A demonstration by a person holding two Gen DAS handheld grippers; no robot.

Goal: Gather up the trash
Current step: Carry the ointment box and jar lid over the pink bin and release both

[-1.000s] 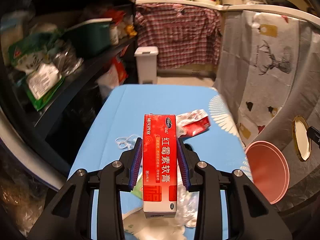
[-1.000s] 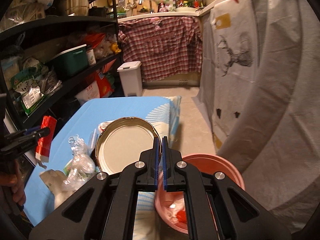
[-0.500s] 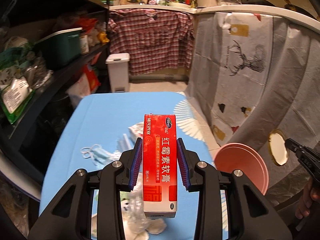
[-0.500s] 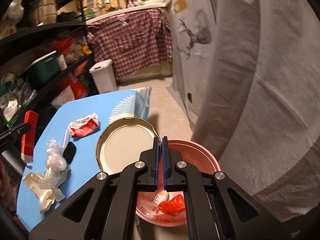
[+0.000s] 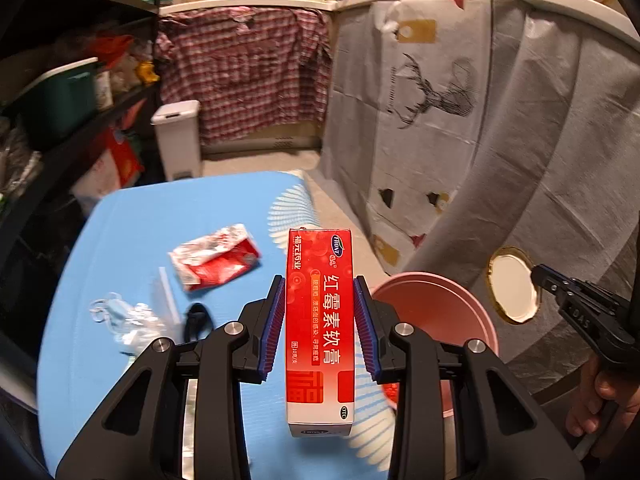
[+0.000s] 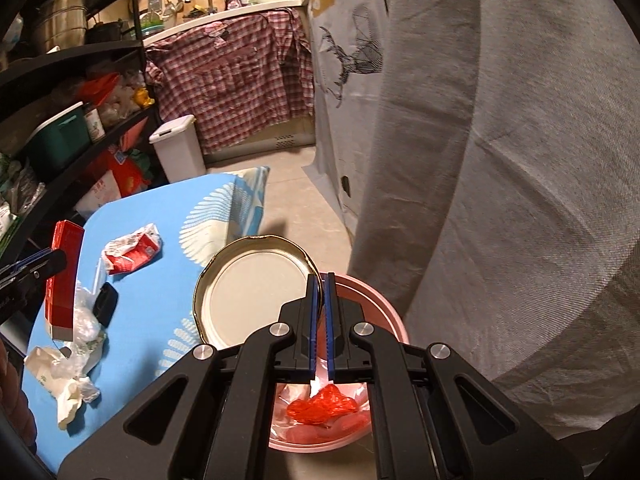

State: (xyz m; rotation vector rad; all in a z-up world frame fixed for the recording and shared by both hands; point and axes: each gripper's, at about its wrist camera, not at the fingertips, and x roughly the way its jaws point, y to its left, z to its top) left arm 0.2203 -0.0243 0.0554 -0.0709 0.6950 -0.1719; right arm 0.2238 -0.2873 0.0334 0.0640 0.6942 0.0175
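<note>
Box: red carton [image 5: 320,320] stood on end between the left gripper's pads, long axis up and down in the left wrist view, printed face toward the camera, top end pointing away from the hand; it hung above the table's near edge, beside the bin.
Left gripper: [image 5: 319,322] jaws partly apart, both blue pads pressed on the box's narrow sides.
Right gripper: [image 6: 319,316] jaws nearly together, pinching the rim of a round metal lid [image 6: 252,292]; the lid sat tilted, its pale inner face toward the camera, above the bin's near-left rim.
Bin: pink bin [image 6: 384,312] just off the table's right edge, on the floor side; a crumpled red wrapper [image 6: 324,406] and pale scraps lay inside.
Table: blue cloth [image 5: 168,220] with a white fan pattern; on it a crushed red-and-white pack [image 5: 216,256], clear plastic with a blue mask [image 5: 120,316], a small black object [image 5: 196,320] and white paper scraps [image 6: 68,384].
Room: dark shelves [image 6: 60,80] at left, white pedal bin [image 5: 178,136], plaid cloth [image 5: 244,72] under a counter, grey sheet with a deer print [image 5: 436,92] at right.
</note>
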